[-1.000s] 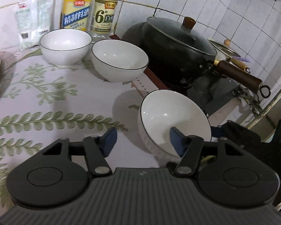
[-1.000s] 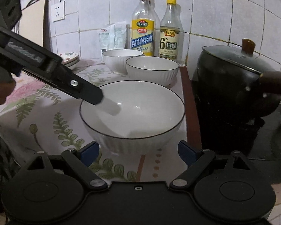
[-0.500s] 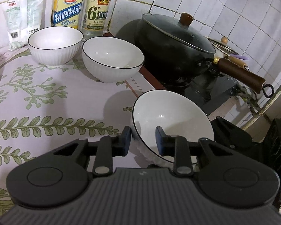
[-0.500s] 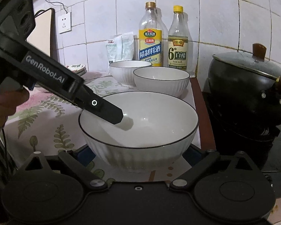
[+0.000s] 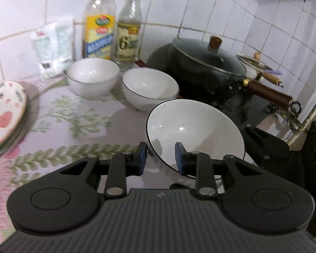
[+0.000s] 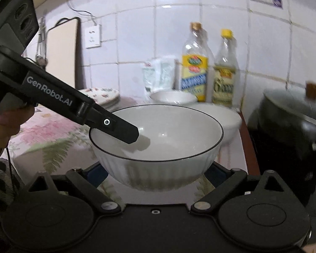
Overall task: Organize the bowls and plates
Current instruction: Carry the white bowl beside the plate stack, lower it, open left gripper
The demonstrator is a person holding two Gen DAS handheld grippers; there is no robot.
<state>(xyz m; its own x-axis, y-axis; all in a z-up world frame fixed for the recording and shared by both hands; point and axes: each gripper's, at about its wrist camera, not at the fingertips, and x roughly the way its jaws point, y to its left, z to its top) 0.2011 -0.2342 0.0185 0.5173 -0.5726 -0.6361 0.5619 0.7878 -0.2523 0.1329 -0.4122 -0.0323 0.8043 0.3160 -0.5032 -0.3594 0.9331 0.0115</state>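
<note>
A white bowl with a thin dark rim [image 5: 196, 126] hangs tilted above the leaf-patterned counter. My left gripper [image 5: 161, 155] is shut on its near rim, one pad inside and one outside. In the right wrist view the same bowl [image 6: 158, 130] fills the middle, with the left gripper's finger [image 6: 120, 130] reaching over its rim. My right gripper [image 6: 155, 172] stands wide open around the bowl's lower wall, its blue pads half hidden behind it; I cannot tell whether they touch. Two more white bowls [image 5: 93, 74] [image 5: 149, 86] rest at the back. Flowered plates [image 5: 4, 109] are stacked at the left.
A lidded black wok [image 5: 206, 67] with a wooden handle sits on the stove to the right. Two bottles [image 5: 99, 31] [image 5: 128, 35] and a white bag [image 5: 52, 46] stand against the tiled wall behind the bowls. A hand [image 6: 4, 124] holds the left gripper.
My left gripper closed on the bowl's rim, then raised and tilted the bowl. My right gripper moved in until its fingers flank the bowl's underside.
</note>
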